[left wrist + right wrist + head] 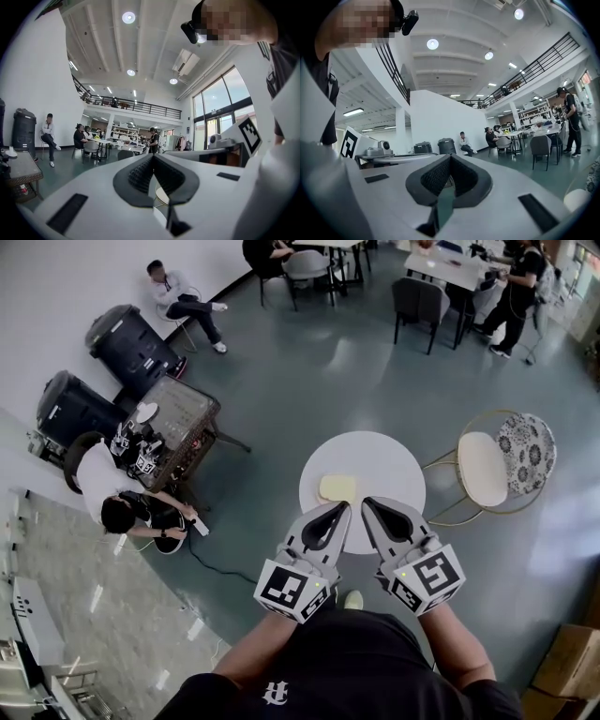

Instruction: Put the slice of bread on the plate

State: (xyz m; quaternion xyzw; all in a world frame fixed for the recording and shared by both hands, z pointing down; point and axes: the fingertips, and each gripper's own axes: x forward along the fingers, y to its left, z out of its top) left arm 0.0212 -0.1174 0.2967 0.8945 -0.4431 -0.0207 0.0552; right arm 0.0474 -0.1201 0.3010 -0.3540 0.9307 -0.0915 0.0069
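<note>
— How does the person hold the two grippers?
— Side by side in front of the body, both pointing level and away from it. The left gripper (341, 509) and the right gripper (367, 503) sit close together. Their tips angle slightly toward each other but do not touch.
— And the jaws?
— Each pair is closed tip to tip, with nothing between them.
— The arms?
— The left forearm (251, 659) and the right forearm (461, 654) are bare and reach forward from the torso. The left marker cube (292, 589) and the right marker cube (428, 579) are at the near ends of the grippers.
</note>
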